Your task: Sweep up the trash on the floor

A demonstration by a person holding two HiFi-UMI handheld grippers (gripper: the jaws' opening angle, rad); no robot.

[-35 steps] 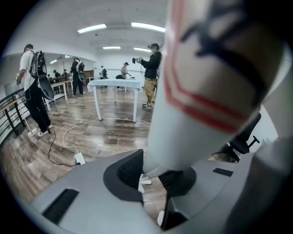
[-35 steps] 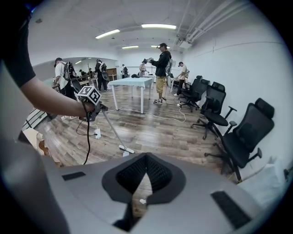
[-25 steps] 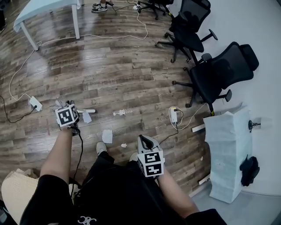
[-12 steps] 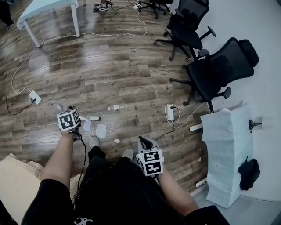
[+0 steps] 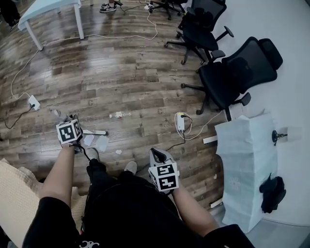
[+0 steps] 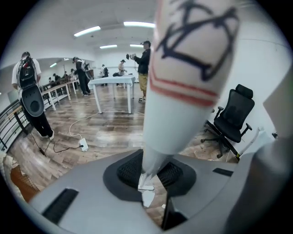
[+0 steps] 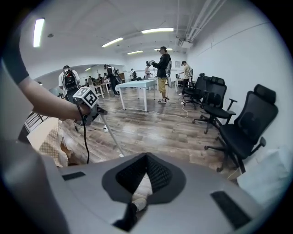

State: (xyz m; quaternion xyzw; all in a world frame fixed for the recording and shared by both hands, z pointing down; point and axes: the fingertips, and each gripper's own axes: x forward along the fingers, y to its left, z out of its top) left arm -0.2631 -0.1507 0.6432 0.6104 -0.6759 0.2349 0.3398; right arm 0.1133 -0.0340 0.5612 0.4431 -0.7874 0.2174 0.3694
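My left gripper [image 5: 68,122] [image 6: 149,183] is shut on a white broom pole [image 6: 183,87] with black and red marks. The pole [image 5: 95,131] slants down to the wood floor; its lower end lies next to two scraps of white paper [image 5: 101,143]. A tiny white scrap [image 5: 118,151] lies just right of them, and a clear plastic wrapper [image 5: 119,115] lies farther out. My right gripper [image 5: 157,156] [image 7: 146,157] hangs shut and empty above my white shoe [image 7: 137,203]. The right gripper view also shows the left gripper [image 7: 87,98] and the pole [image 7: 112,135].
Two black office chairs [image 5: 227,77] [image 5: 198,26] stand at the right. Power strips [image 5: 180,122] [image 5: 33,102] and cables lie on the floor. A white wrapped column [image 5: 244,169] is at the right wall, a white table [image 5: 48,9] far left. People stand in the background [image 7: 161,73].
I have stepped forward, so the floor slides toward me in view. The left gripper and pole stayed by the paper; one scrap has slid closer to the other.
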